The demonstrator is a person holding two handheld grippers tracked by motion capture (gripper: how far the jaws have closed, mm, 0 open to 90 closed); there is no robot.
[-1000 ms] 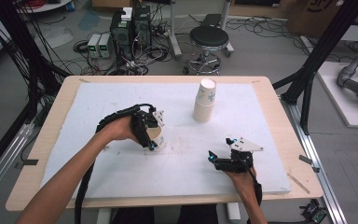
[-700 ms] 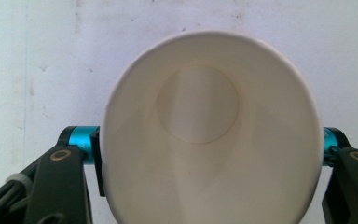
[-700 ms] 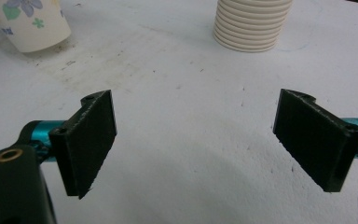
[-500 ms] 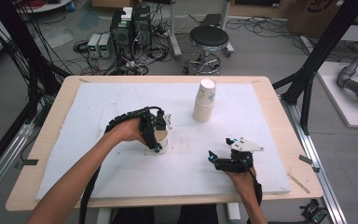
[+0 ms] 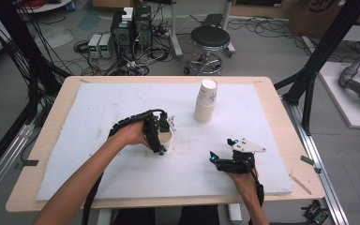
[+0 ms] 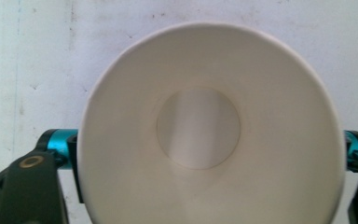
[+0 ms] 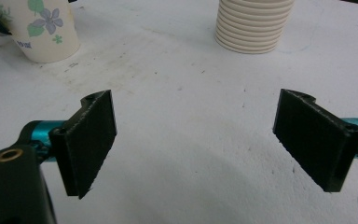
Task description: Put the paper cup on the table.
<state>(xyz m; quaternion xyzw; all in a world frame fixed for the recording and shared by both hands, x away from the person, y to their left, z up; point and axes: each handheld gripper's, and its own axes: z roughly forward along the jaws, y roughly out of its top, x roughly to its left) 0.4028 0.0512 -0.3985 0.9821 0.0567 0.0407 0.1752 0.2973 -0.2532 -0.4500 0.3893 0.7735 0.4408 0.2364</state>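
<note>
L gripper [image 5: 165, 137] just opened its jaws round the flowered white paper cup [image 5: 165, 138], prob releasing it upright on foam; R gripper [image 5: 221, 159] idle, jaws wide

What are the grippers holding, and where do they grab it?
The right gripper is open and holds nothing. The left gripper has a paper cup between its jaws, which have just been opening; whether they grip its sides cannot be told.

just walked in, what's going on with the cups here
A person works two handheld grippers at a table. The left gripper has set a single paper cup upright on the white mat, and its jaws have just been opening around it. The right gripper rests open on the mat. A cup stack stands farther back.
</note>
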